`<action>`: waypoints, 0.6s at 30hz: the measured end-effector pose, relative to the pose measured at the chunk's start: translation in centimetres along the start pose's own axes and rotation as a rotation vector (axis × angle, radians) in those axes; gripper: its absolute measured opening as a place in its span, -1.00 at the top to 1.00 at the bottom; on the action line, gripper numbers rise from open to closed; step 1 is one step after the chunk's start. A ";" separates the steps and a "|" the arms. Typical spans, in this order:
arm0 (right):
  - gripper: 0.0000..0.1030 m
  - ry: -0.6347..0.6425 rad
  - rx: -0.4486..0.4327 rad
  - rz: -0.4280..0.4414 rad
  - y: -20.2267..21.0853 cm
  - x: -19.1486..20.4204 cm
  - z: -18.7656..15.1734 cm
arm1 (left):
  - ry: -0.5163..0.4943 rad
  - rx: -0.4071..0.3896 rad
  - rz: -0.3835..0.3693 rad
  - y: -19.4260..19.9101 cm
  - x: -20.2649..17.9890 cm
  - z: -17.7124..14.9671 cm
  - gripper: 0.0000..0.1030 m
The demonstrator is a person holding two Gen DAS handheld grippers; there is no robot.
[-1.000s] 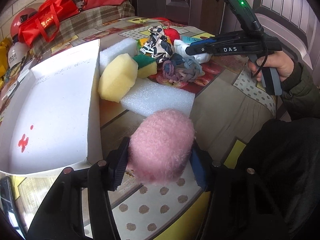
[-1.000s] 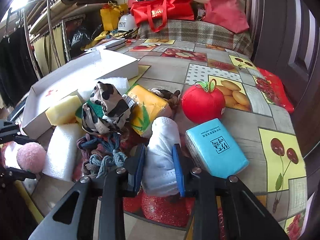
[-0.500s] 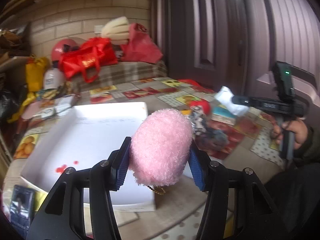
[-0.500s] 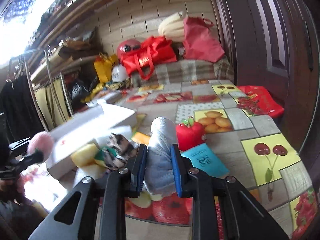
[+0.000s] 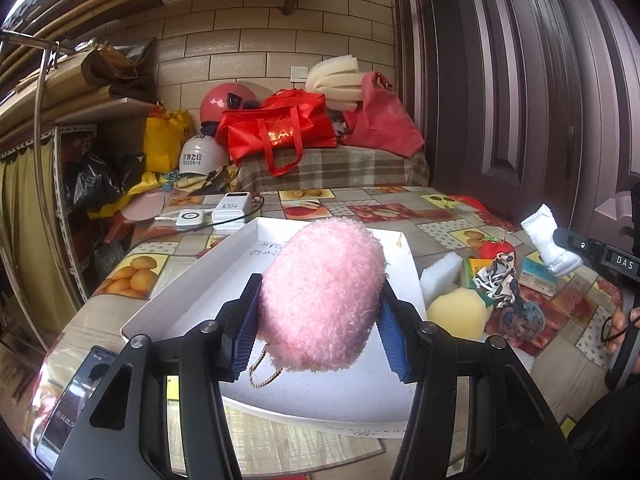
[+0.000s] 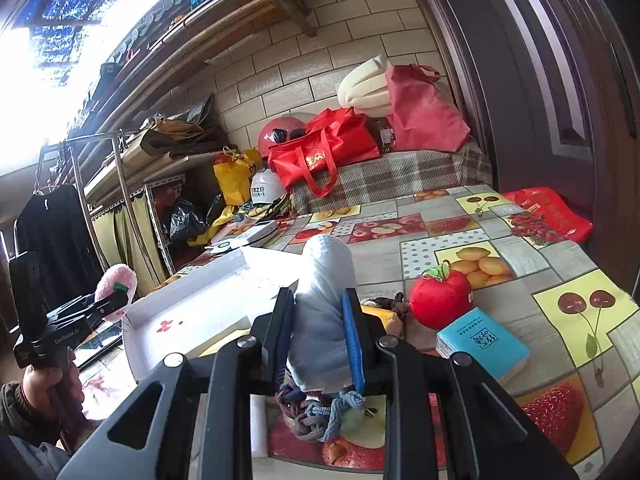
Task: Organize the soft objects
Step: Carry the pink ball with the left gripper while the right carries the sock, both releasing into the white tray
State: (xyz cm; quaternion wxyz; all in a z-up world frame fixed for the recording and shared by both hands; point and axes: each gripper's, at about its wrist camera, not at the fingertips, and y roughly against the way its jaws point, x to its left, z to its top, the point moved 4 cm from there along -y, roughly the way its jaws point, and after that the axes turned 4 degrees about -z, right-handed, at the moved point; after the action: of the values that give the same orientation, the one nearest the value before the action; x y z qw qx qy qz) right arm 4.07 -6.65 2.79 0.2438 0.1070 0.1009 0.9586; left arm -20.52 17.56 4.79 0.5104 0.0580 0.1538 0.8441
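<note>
Left wrist view: left gripper, blue-padded tongs clamped on a fluffy pink plush pouch with a thin gold chain hanging from its near end. The pouch's long axis runs near-to-far along the fingers, far end tilted up, and it is held above the shallow white cardboard box on the fruit-patterned tablecloth.

Right of the box, on the cloth — a white foam block, a yellow sponge, a black-and-white patterned cloth, a knotted grey-blue rope bundle, a red plush apple. A smartphone lies near left of the box; white chargers lie beyond its far edge.

Right wrist view: right gripper, tongs pressed together on a rolled white cloth. The roll stands upright between the pads, long axis vertical, its rounded end pointing up — held above the table, near and right of the box. Below it lies the rope bundle; to the right, the plush apple and a light-blue tissue pack. Nothing lies between either held item and the box's open top.
</note>
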 end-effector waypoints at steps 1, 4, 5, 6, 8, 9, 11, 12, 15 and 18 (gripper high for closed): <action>0.54 0.003 -0.003 -0.001 0.0 0.1 0.0 | -0.002 -0.003 0.001 0.1 0.0 0.1 -0.04; 0.54 0.010 -0.002 0.003 -0.1 0.4 -0.1 | 0.011 -0.002 0.015 0.1 0.1 0.2 -0.04; 0.54 0.013 0.000 0.006 -0.2 0.6 -0.1 | 0.011 -0.003 0.022 0.0 0.2 0.2 -0.04; 0.54 0.017 0.003 0.011 -0.4 0.8 -0.2 | 0.007 -0.003 0.031 -0.1 0.3 0.3 -0.04; 0.54 0.028 0.012 0.023 -0.8 1.6 -0.3 | 0.000 0.003 0.046 -0.5 0.4 0.3 -0.04; 0.54 0.039 0.017 0.030 -1.1 2.1 -0.4 | 0.003 0.009 0.049 -0.7 0.6 0.3 -0.04; 0.54 0.068 0.027 0.047 -1.6 3.4 -0.6 | 0.018 0.030 0.052 -1.4 1.2 0.2 -0.04; 0.54 0.079 0.032 0.057 -1.9 3.9 -0.6 | 0.027 0.041 0.057 -1.8 1.6 0.2 -0.04; 0.54 0.117 0.051 0.093 -2.8 5.9 -0.9 | 0.038 0.055 0.082 -2.6 2.6 0.1 -0.04; 0.54 0.140 0.053 0.124 -3.5 7.5 -1.0 | 0.003 0.037 0.116 -3.2 3.3 0.4 -0.04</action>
State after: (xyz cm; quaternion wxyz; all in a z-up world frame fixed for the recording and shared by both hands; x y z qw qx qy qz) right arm -1.06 -0.12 2.12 0.1735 0.0522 0.1361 0.9740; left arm -19.28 21.87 3.93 0.4594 0.0749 0.1664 0.8693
